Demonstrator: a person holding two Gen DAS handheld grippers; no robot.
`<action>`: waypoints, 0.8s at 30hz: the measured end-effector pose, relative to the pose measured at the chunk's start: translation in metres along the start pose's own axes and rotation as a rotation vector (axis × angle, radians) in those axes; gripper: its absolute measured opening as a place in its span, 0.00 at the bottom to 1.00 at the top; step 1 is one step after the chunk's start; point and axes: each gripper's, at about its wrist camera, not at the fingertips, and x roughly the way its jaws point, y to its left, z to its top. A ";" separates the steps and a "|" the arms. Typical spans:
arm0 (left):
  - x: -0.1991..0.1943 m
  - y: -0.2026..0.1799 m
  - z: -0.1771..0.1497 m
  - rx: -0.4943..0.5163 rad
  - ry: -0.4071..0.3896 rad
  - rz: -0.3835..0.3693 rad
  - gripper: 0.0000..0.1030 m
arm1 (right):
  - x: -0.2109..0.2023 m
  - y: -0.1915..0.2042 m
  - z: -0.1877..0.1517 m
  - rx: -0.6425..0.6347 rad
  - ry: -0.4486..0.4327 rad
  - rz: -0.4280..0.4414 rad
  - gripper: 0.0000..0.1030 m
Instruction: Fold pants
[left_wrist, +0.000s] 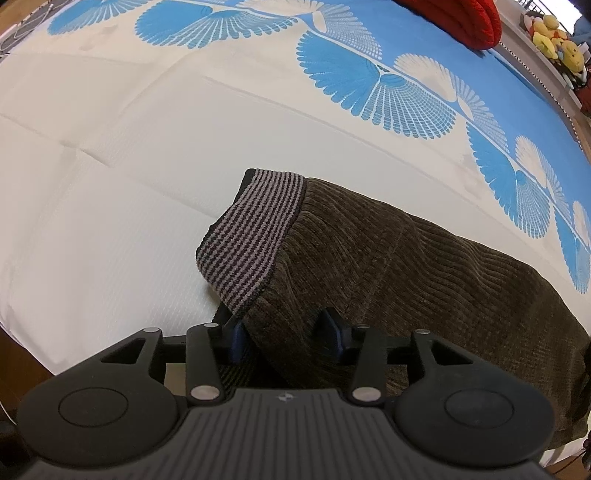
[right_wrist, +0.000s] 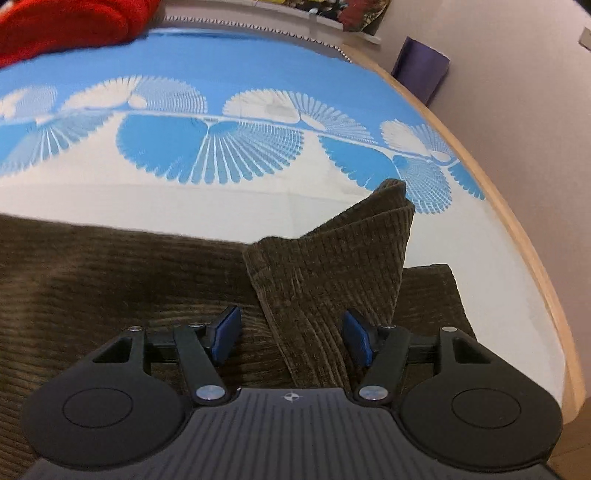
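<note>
Both tools stand spread over brown corduroy pants lying on a bed, each with cloth between its jaws but not clamped.

The left tool (left_wrist: 284, 334) hangs over the striped waistband (left_wrist: 243, 254), its pads apart, a fold of the pants (left_wrist: 406, 266) rising just ahead between them; judging by the slack, it seems placed to let go of or to take that end. The right tool (right_wrist: 291, 338) straddles the upturned leg end (right_wrist: 332, 266), which stands up like a peak just ahead, loose between the pads. The rest of the cloth spreads to that tool's left on the blue and white bed cover (right_wrist: 221, 48), probably to lie flat for folding.
</note>
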 end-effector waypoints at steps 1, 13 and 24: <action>0.000 -0.001 0.000 0.001 0.000 0.000 0.47 | 0.002 0.002 -0.001 -0.020 0.006 -0.013 0.62; 0.000 -0.002 0.000 0.000 0.000 0.005 0.47 | 0.004 0.005 -0.010 -0.135 -0.010 -0.118 0.31; -0.013 -0.002 -0.004 0.033 -0.056 -0.014 0.16 | -0.068 -0.162 -0.037 0.882 -0.236 -0.022 0.06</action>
